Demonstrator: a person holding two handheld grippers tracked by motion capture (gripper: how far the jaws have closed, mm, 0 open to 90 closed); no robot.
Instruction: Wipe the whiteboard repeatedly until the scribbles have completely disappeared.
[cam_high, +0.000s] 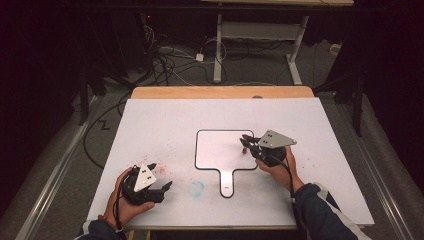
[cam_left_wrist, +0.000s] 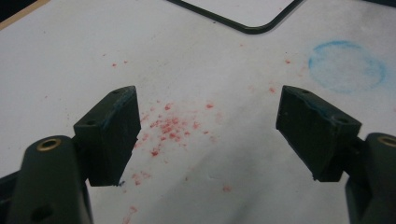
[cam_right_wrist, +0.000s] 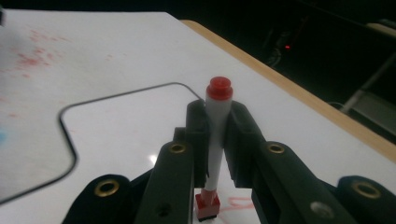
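A white handled whiteboard (cam_high: 220, 150) with a black rim lies flat at the table's middle. My right gripper (cam_high: 248, 145) is over its right part, shut on a red-capped white marker (cam_right_wrist: 217, 135). The marker stands upright between the jaws, its red tip (cam_right_wrist: 207, 206) down on the board beside a faint red line (cam_right_wrist: 236, 203). My left gripper (cam_high: 159, 176) rests at the front left of the table, its jaws wide apart and empty. In the left gripper view the gripper (cam_left_wrist: 208, 135) hangs over a patch of red specks (cam_left_wrist: 170, 128).
The white table top (cam_high: 165, 120) carries red specks and a blue smudged ring (cam_high: 196, 188) left of the board's handle (cam_high: 227, 184). A wooden strip (cam_high: 222, 92) runs along the far edge. Cables and a desk frame lie on the floor beyond.
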